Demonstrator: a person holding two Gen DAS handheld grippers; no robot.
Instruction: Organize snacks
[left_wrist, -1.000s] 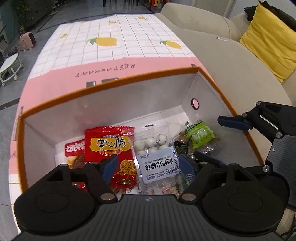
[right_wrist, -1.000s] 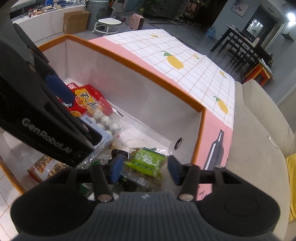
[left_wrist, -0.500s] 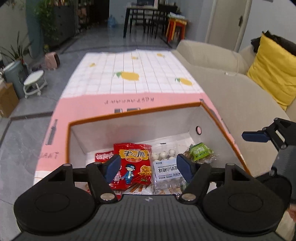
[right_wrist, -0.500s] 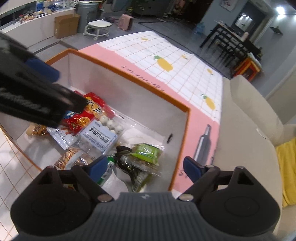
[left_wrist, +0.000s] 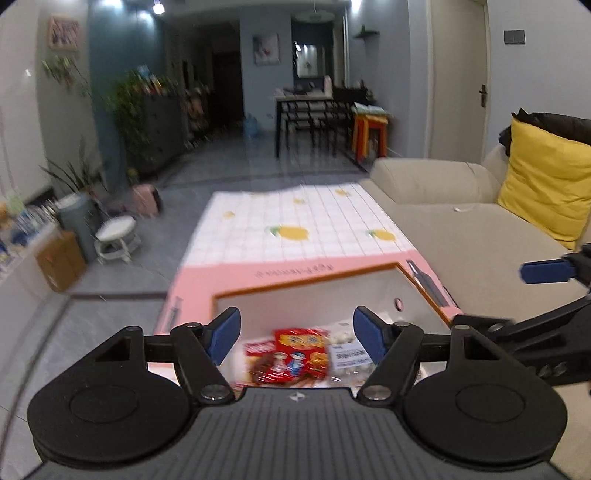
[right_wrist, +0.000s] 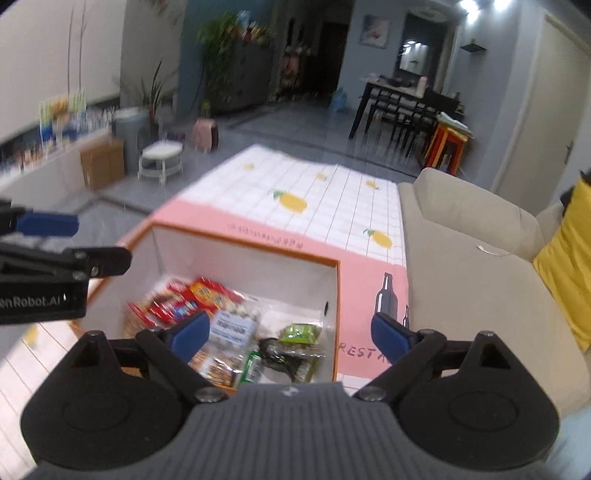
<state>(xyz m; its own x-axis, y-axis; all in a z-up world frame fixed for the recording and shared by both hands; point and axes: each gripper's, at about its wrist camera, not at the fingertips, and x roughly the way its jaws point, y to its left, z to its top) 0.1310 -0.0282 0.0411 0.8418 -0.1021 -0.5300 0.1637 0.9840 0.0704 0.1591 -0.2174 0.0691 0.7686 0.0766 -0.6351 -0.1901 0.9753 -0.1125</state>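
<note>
Seen from above: an open white box with orange rim (right_wrist: 334, 295), standing on a pink and white checked tablecloth with yellow lemon prints (right_wrist: 314, 192), beside a beige sofa (right_wrist: 476, 266).

Inside the box, toward its left wall: a red snack bag with cartoon figures (left_wrist: 301, 352), partly over another red packet (left_wrist: 256, 349). Just to the right of the red bag: a clear packet of white balls with a white and blue label (right_wrist: 232, 326). Nearer the right wall of the box: a small green packet (right_wrist: 299, 334), lying on dark wrapped snacks (right_wrist: 291, 356). Close to the near edge: a green tube-shaped item (right_wrist: 251, 365), blurred.

Left gripper (left_wrist: 295, 330) held above the near side of the box, blue-padded fingers spread wide, nothing between them; red bag right below the gap. Right gripper (right_wrist: 291, 332) likewise above the box, fingers (right_wrist: 386, 334) wide apart and empty; green packet below the gap, not touched.
</note>
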